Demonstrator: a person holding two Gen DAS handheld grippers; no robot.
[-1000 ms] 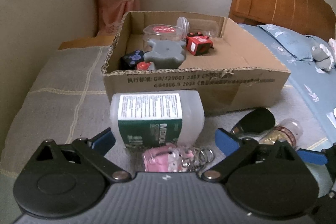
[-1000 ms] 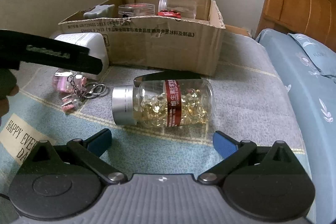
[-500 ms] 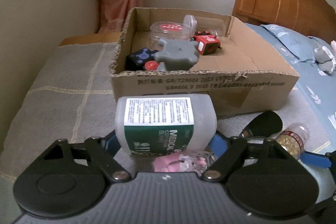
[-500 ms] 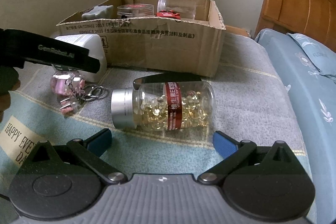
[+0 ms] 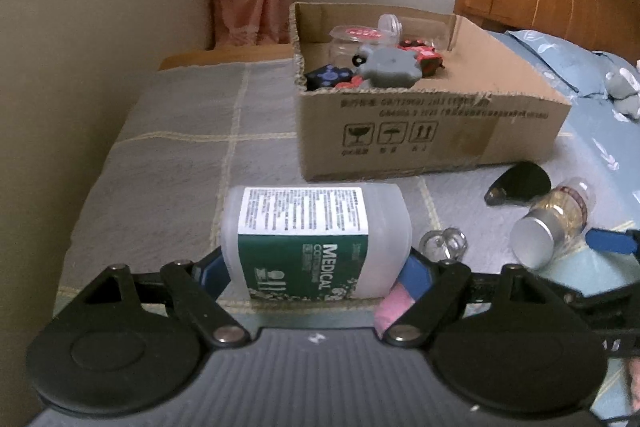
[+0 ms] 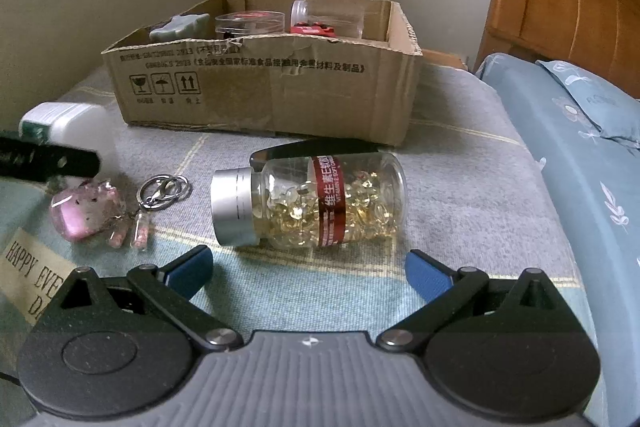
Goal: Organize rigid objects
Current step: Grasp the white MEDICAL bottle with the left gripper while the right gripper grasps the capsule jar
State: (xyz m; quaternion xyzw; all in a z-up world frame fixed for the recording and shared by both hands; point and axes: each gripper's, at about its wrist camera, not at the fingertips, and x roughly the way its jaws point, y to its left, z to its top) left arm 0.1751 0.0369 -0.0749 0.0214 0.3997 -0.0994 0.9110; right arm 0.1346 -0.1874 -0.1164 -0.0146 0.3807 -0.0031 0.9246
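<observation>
Translucent plastic medical bottle [image 5: 316, 239] is lying on the bed before the cardboard box [image 5: 432, 143], pinched by the left tool [image 5: 316, 273]. Smooth sides risk slipping during lifting. Right tool [image 6: 308, 267] is hovering wide apart, empty, near the vitamin E jar [image 6: 312, 203].

Left gripper [image 5: 316, 273]: blue-padded fingers [image 5: 416, 275] pressed against both sides of a translucent white plastic bottle with a green-and-white label [image 5: 316, 239], lying on its side on the grey checked blanket [image 5: 176, 163]. Beyond it, an open brown cardboard box [image 5: 432, 131] holds a grey lumpy object [image 5: 390, 67], red and black pieces, and clear jars. To the right lies a clear silver-capped jar of yellow capsules [image 5: 548, 227].
</observation>
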